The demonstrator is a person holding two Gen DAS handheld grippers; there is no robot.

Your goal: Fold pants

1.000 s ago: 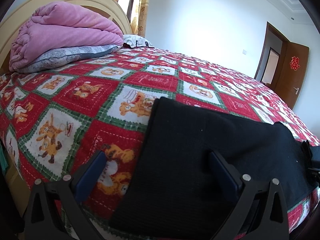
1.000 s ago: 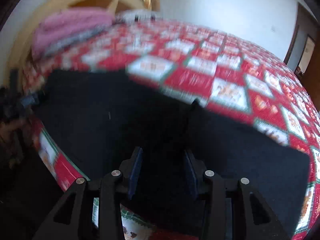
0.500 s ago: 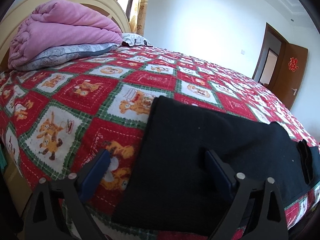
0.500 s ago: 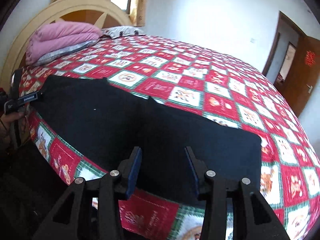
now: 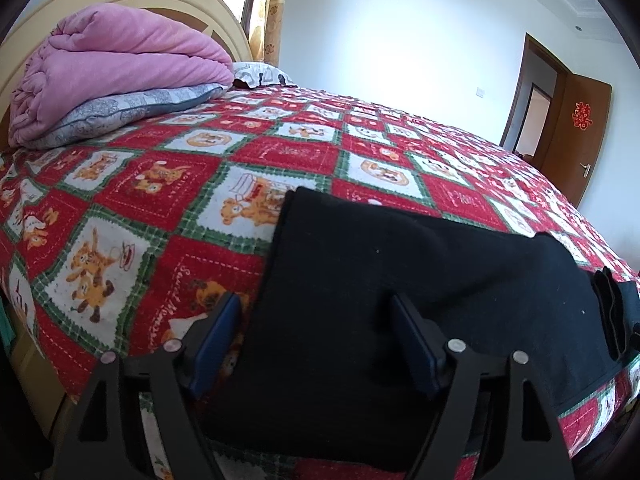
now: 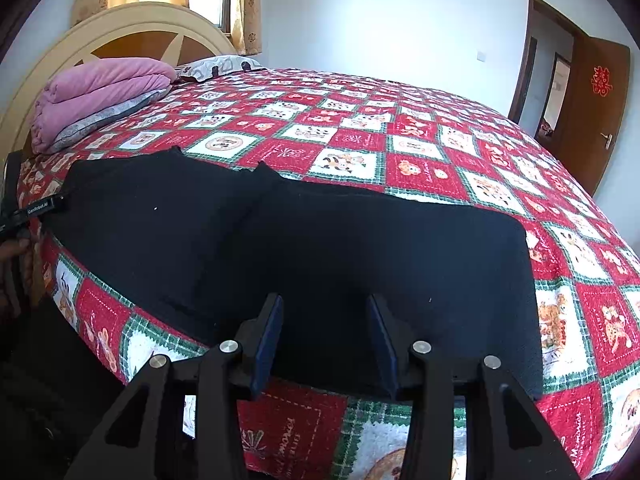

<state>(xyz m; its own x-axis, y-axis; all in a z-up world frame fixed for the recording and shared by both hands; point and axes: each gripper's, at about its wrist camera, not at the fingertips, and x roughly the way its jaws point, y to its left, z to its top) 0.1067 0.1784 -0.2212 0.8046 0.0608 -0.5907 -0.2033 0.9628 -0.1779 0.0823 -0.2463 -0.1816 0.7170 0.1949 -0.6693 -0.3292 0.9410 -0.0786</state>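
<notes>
**Black pants flat on the bed, both claws spread wide**

Left wrist view: the left claw (image 5: pixel 316 334) is spread apart with nothing between its fingers, hovering over the near edge of the black pants (image 5: pixel 400 276), which lie flat on the red patterned bedspread (image 5: pixel 160 184). A folded pink quilt (image 5: pixel 112 64) sits by the headboard.

Right wrist view: the right claw (image 6: pixel 326 336) is likewise spread and empty, above the pants (image 6: pixel 320 240) lying along the bed's near edge. The left claw (image 6: pixel 36 210) shows at the pants' far left end.
</notes>
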